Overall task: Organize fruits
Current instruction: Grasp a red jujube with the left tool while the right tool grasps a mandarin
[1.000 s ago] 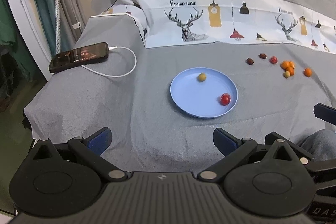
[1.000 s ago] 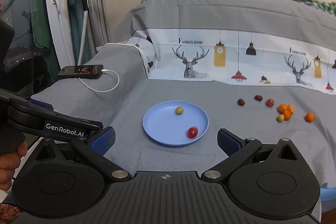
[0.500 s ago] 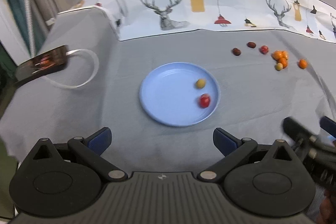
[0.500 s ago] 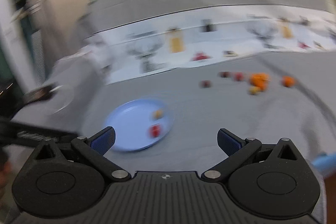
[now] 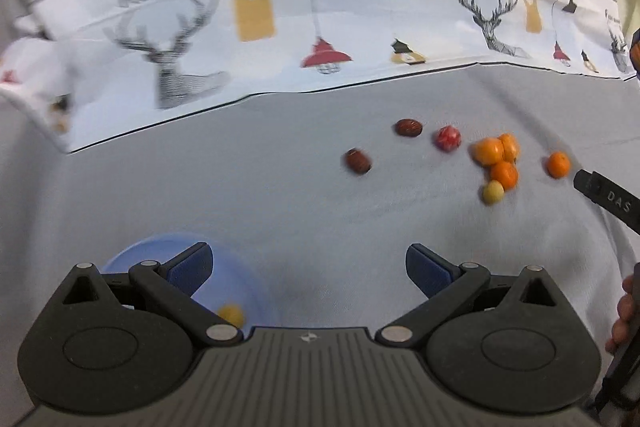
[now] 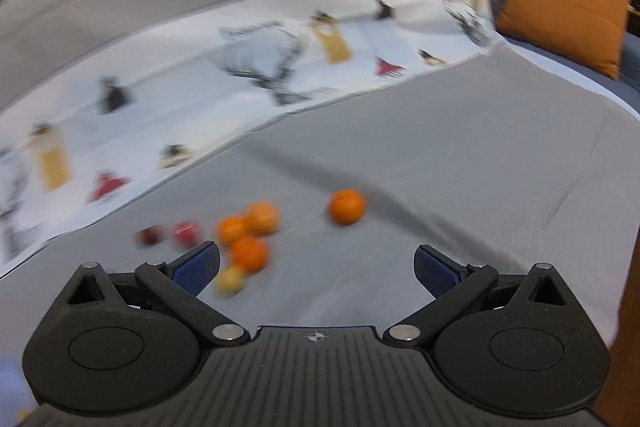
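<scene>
Jaws spread wide, empty, on left gripper (image 5: 307, 269) and right gripper (image 6: 317, 267); lone orange (image 6: 346, 206) beyond the right one; blue plate (image 5: 248, 277) holding a yellow fruit (image 5: 231, 315).

— Where's the fruit?
— Three oranges (image 5: 497, 158) clustered on the grey sheet, a yellow-green fruit (image 5: 493, 192) touching them, a lone orange (image 5: 558, 165) beside.
— On the blue plate (image 5: 256, 291)?
— One yellow fruit (image 5: 231, 315).

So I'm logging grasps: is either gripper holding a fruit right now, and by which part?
Nothing is held. The left gripper and right gripper are both open, with only grey cloth between their fingers.
</scene>
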Action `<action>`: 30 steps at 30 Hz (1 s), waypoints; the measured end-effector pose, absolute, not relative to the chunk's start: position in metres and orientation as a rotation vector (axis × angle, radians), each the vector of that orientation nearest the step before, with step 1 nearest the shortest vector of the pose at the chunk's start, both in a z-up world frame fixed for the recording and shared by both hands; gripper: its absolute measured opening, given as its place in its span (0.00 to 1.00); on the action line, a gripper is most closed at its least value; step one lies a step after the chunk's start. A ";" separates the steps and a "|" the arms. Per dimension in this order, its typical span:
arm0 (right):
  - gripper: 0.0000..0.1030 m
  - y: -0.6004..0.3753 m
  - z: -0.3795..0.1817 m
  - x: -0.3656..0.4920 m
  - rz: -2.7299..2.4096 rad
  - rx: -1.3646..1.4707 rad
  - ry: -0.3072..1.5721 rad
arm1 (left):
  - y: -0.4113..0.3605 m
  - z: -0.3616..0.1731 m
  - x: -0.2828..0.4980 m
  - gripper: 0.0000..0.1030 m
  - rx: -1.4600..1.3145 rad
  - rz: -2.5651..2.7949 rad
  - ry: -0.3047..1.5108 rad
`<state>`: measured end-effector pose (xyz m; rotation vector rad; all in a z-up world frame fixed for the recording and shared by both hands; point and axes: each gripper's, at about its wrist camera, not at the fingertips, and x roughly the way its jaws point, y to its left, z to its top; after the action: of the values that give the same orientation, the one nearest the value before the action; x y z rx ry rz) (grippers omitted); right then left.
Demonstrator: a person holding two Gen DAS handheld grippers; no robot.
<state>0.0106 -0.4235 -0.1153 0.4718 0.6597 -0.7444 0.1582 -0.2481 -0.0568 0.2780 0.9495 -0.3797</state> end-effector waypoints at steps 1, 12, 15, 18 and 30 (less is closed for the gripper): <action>0.99 -0.436 -0.127 0.023 -0.760 0.474 0.679 | -0.260 -0.068 0.172 1.00 0.285 -0.381 0.972; 0.99 -0.501 -0.229 0.106 -0.730 0.348 0.794 | -0.323 -0.166 0.272 1.00 0.335 -0.346 1.068; 0.99 -0.499 -0.233 0.100 -0.718 0.332 0.748 | -0.324 -0.169 0.280 1.00 0.270 -0.367 1.055; 0.82 -0.498 -0.230 0.096 -0.718 0.329 0.733 | -0.326 -0.167 0.282 0.89 0.266 -0.393 1.043; 0.35 -0.481 -0.169 0.056 -0.704 0.353 0.687 | -0.290 -0.102 0.225 0.26 0.229 -0.518 0.975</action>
<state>0.0556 -0.4814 -0.1688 0.3527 0.6873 -0.7036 0.2246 -0.2899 -0.1024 0.2291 0.9753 -0.5184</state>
